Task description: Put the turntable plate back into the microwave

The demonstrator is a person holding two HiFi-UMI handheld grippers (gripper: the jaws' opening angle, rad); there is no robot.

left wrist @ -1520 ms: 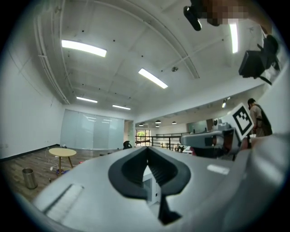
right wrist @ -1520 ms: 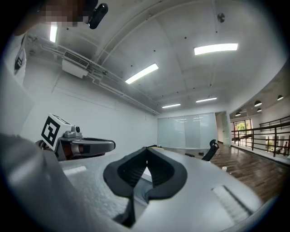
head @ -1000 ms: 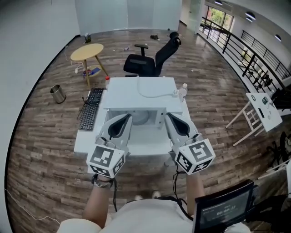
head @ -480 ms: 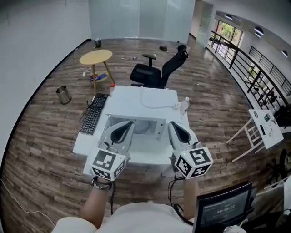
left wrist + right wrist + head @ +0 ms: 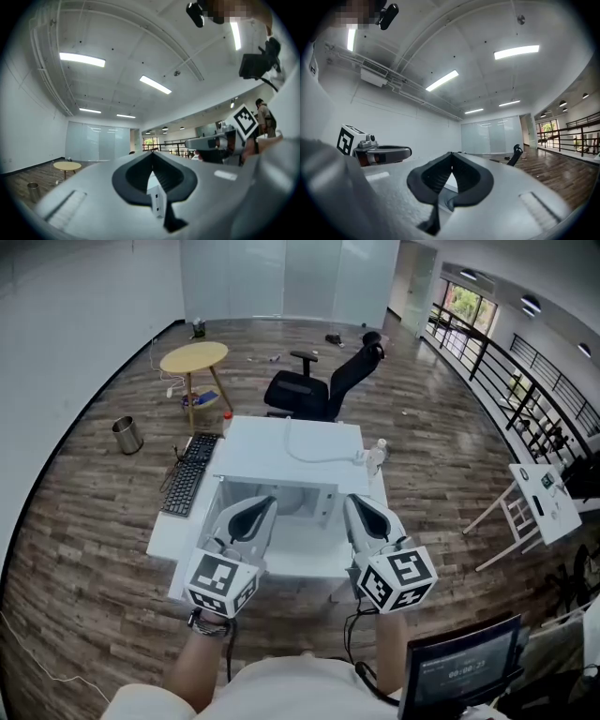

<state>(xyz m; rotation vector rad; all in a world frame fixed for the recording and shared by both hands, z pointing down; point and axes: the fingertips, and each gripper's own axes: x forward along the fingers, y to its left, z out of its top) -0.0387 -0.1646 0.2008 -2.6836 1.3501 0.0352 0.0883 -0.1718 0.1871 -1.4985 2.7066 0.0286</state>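
Little has changed: my left gripper (image 5: 255,510) and right gripper (image 5: 362,512) hang level before the open white box-shaped microwave (image 5: 281,454) on the white desk (image 5: 309,554), both with jaws pressed together on nothing. A round pale glass turntable plate (image 5: 292,500) seems to lie inside the cavity already, so I judge the job nearly done. Against the earlier frame, only my head's view has shifted slightly
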